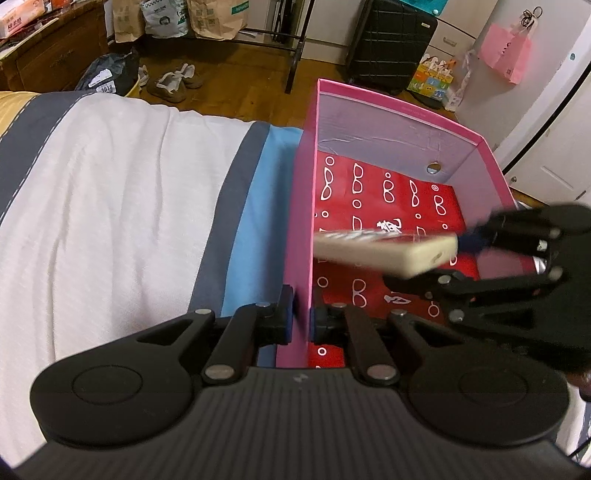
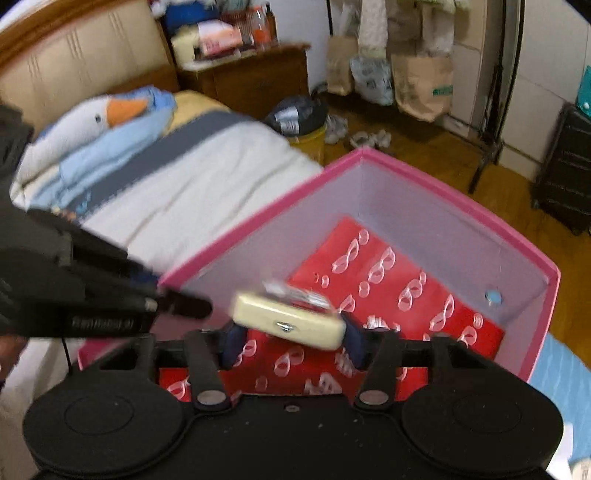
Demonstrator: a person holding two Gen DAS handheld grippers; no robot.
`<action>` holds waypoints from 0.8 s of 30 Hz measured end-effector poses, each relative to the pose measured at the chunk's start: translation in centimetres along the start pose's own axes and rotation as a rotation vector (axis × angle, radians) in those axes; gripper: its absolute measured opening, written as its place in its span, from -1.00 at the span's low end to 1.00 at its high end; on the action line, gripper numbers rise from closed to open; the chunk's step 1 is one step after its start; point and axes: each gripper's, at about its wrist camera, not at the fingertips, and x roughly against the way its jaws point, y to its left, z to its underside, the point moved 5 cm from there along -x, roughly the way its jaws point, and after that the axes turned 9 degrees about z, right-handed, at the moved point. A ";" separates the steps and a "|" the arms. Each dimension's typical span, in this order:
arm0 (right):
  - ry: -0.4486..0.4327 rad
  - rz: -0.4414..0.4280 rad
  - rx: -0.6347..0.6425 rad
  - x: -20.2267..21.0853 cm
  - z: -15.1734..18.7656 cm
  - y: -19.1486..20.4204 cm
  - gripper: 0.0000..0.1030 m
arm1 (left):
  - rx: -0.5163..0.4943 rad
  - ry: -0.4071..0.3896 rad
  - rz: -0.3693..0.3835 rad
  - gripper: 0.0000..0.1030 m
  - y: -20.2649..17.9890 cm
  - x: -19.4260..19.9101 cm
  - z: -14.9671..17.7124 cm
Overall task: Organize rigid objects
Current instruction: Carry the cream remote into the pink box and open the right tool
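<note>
Gripping the near left wall of the pink cardboard box (image 1: 306, 206), my left gripper (image 1: 303, 317) is clenched on it, one blue pad outside the wall and one inside. The box stands open on the bed (image 1: 122, 192), which carries a white cover with grey and blue stripes. A flat red packet printed with white spectacle shapes (image 1: 388, 184) lies on the box floor and covers most of it. A small round hole (image 1: 434, 168) shows in the far wall.

My right gripper (image 2: 290, 338) holds a cream rectangular case with a small metal clasp (image 2: 291, 323) by its near end, a blue pad against each side. The case sits above the red packet, inside the outline of the box, reaching leftward toward the left wall in the left wrist view; whether it touches the packet I cannot tell. Both views are blurred around the case. Something pale and glossy lies along its top face, but the blur hides what it is.

Off the box, a plush goose with an orange beak (image 2: 99, 122) lies at the far end of the bed near the padded headboard (image 2: 74, 74). On the wooden floor (image 1: 229, 74) beyond the bed stand a black suitcase (image 1: 391, 44) and several paper bags (image 1: 218, 18).
</note>
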 end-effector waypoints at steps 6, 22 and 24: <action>0.112 -0.087 -0.137 -0.6 1.4 0.0 -0.53 | 0.007 -0.007 0.008 -0.86 0.4 0.0 0.3; 0.298 -0.227 -0.390 -5.6 2.4 0.2 -0.46 | -0.020 -0.003 0.007 -0.86 0.2 -0.1 0.2; 0.257 -0.210 -0.371 -4.5 2.4 -0.1 -0.46 | -0.042 0.004 0.007 -0.86 0.1 0.1 0.3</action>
